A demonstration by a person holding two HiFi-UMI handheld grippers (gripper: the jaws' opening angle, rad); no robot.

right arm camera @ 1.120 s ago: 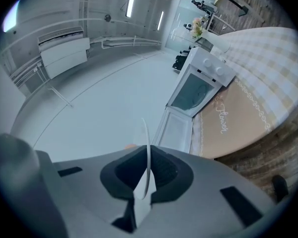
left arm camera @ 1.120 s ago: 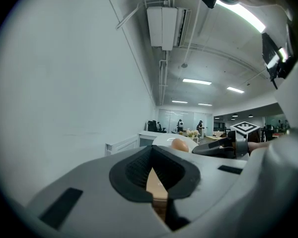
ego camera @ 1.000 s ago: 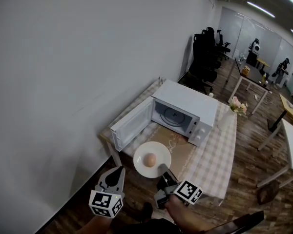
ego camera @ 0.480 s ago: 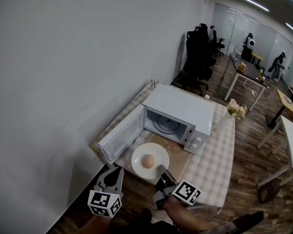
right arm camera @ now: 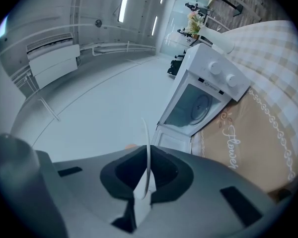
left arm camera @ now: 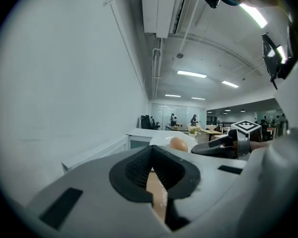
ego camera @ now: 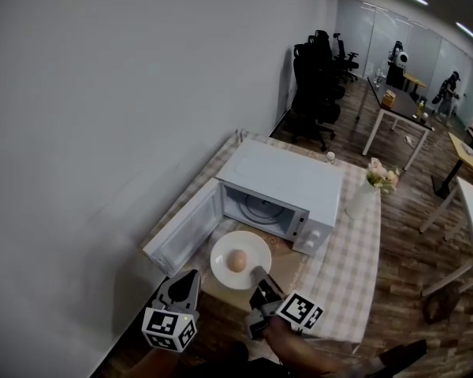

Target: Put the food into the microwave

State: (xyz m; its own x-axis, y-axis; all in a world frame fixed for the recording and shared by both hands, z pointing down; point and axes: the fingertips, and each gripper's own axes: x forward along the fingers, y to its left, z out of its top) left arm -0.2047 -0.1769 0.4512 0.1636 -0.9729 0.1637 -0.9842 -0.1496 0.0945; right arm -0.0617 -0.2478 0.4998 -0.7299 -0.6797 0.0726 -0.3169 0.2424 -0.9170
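A white microwave stands on a table with a checked cloth, its door swung open to the left and the cavity showing. Just before the opening hovers a white plate carrying a brown egg. My right gripper is shut on the plate's near rim; in the right gripper view the rim runs edge-on between the jaws, with the microwave ahead. My left gripper hangs to the plate's left, shut and empty, the egg to its right.
A brown mat lies under the plate in front of the microwave. A white vase with flowers stands to the microwave's right. The wall runs along the left. Office chairs and desks fill the room behind.
Both grippers and the plate with the egg have come nearer to the open microwave; the plate now sits just before the cavity. The grip on the rim is unchanged.
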